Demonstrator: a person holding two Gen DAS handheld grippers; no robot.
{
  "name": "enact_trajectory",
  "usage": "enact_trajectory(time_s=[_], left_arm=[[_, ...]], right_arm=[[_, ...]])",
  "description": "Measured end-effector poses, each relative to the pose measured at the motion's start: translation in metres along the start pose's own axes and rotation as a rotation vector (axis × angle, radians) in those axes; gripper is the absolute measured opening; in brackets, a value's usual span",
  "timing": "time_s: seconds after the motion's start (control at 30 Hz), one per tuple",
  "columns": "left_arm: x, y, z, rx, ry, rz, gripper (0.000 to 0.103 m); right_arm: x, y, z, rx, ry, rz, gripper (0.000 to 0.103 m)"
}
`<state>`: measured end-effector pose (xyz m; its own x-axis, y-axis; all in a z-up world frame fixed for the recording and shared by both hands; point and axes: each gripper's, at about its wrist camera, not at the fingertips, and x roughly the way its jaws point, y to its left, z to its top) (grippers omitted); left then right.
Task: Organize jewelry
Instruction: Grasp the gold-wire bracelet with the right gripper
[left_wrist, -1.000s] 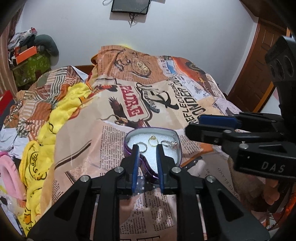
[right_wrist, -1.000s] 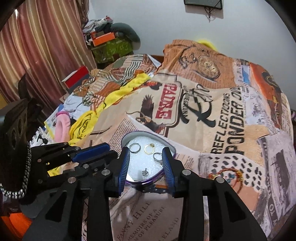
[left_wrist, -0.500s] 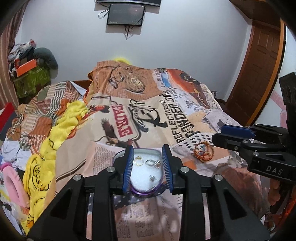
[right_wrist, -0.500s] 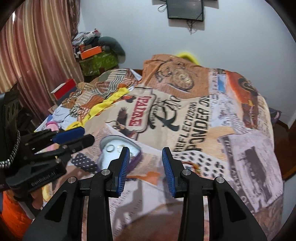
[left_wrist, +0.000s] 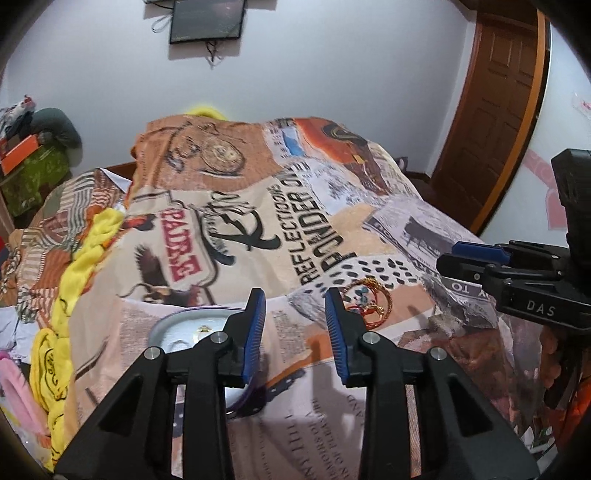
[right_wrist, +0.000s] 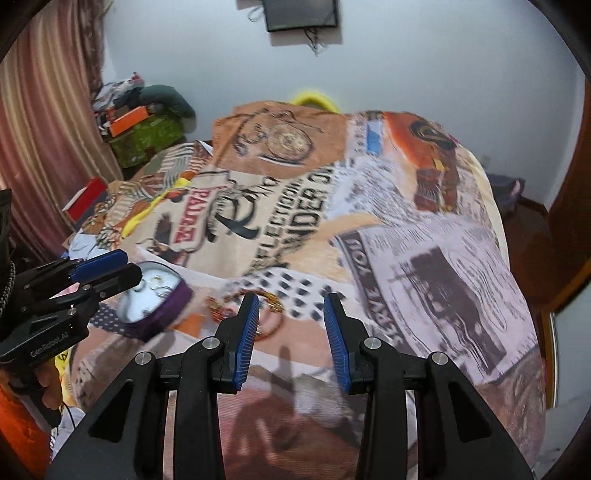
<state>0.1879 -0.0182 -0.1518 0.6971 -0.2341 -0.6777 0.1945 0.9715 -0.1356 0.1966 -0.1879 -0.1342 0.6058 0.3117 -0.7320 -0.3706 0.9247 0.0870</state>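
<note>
A heart-shaped purple jewelry box (left_wrist: 192, 334) with white lining holds a few rings and lies on the printed bedspread (left_wrist: 280, 221). It also shows in the right wrist view (right_wrist: 155, 295). A pile of gold and red bangles (left_wrist: 371, 301) lies to its right, partly behind my right finger in the left wrist view, and shows blurred in the right wrist view (right_wrist: 266, 306). My left gripper (left_wrist: 295, 328) is open and empty, between box and bangles. My right gripper (right_wrist: 291, 325) is open and empty, just right of the bangles.
A yellow cloth (left_wrist: 85, 258) and pink item (left_wrist: 14, 387) lie on the bed's left side. Boxes and clutter (right_wrist: 144, 133) stand by the curtain (right_wrist: 44, 122). A wooden door (left_wrist: 498, 110) is at the right. A dark screen (left_wrist: 207, 20) hangs on the wall.
Both grippers have pulled back from the box and swung right toward the bangles. The left jaws, narrow over the box a second ago, have opened wide. The rings stay in the box.
</note>
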Motion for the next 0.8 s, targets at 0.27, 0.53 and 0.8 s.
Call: enact_trajectory(time_s=[0.27,0.53,0.8], left_arm=[[0.033,-0.011,-0.005,0.025,0.064,-0.024,0.033],[0.042,-0.005,-0.008,0.011,0.083,-0.034,0.033],[0.045,-0.001,-0.012,-0.006,0.095,-0.04,0.033]], right_arm=[[0.024,-0.007,-0.007,-0.009,0.076,0.034,0.033],[0.054,0.004,-0.005,-0.108,0.149,0.012,0.033],[0.073,0.012,-0.001,-0.205,0.19,0.024,0.031]])
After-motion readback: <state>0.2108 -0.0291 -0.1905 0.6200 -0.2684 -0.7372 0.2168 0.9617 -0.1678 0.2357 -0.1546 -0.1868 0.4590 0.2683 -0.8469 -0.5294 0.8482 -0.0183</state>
